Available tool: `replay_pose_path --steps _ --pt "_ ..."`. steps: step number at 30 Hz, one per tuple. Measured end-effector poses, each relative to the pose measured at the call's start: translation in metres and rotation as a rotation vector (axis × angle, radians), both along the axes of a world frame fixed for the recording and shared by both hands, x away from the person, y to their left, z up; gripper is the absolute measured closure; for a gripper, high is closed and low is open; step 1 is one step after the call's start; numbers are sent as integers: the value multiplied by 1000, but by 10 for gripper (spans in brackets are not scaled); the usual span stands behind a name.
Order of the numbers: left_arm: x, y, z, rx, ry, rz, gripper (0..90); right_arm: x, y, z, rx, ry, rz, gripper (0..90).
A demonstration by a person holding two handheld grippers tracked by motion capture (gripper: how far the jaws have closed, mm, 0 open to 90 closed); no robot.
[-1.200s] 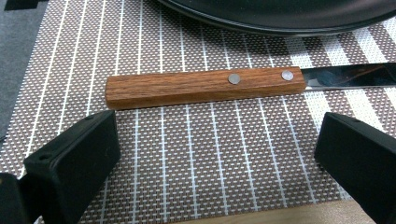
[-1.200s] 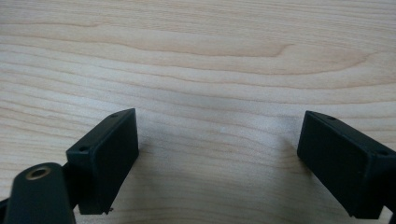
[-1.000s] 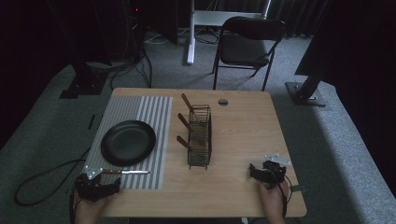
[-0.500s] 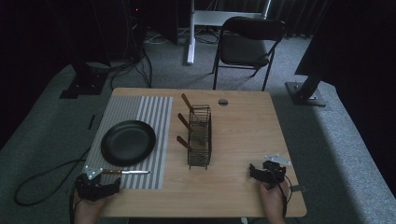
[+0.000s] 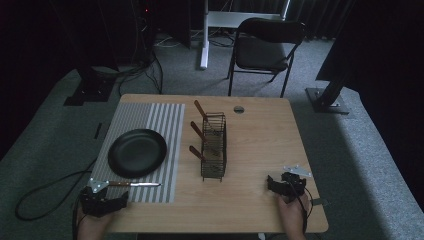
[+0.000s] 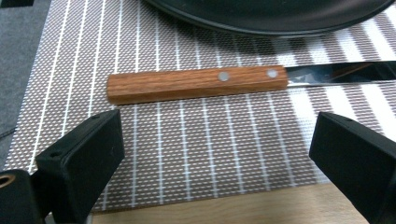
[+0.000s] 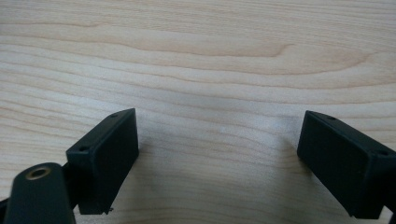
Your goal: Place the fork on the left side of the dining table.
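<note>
The left hand-held gripper [image 6: 215, 154] stands wide open just short of the knife [image 6: 196, 84], which lies on the striped mat [image 6: 187, 154] at frame centre, handle foremost for grasping. The right hand-held gripper [image 7: 217, 158], also wide, rests over bare bench [image 7: 196, 56].

No visible change over the last second. Left gripper [image 5: 102, 200] and right gripper [image 5: 286, 186] sit at the same spots on the near table edge, jaws equally wide apart. Knife [image 5: 131, 184] hasn't shifted on the mat.
</note>
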State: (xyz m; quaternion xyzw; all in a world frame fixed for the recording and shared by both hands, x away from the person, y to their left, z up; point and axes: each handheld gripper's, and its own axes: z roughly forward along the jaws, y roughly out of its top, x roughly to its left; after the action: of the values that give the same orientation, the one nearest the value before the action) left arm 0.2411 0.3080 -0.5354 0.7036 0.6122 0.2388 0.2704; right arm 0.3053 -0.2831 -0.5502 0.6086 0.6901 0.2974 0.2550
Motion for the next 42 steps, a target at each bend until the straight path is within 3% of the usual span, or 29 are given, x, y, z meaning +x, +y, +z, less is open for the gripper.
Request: replay_pose_path --steps 6,10,18,23,29,42 --pt "-3 -8 8 -9 -19 -37 36 0 0 0 0 0 1 122" --pt "-1 -11 13 -32 -21 -57 36 0 0 0 0 0 0 122" --pt "2 -22 19 -34 -10 -111 37 0 0 0 0 0 1 123" --pt "5 -24 22 -54 -17 -119 37 0 0 0 0 0 1 123" --pt "12 -30 29 -59 -27 -151 37 0 0 0 0 0 1 123" --pt "42 -45 45 -85 -40 -212 38 0 0 0 0 1 2 123"
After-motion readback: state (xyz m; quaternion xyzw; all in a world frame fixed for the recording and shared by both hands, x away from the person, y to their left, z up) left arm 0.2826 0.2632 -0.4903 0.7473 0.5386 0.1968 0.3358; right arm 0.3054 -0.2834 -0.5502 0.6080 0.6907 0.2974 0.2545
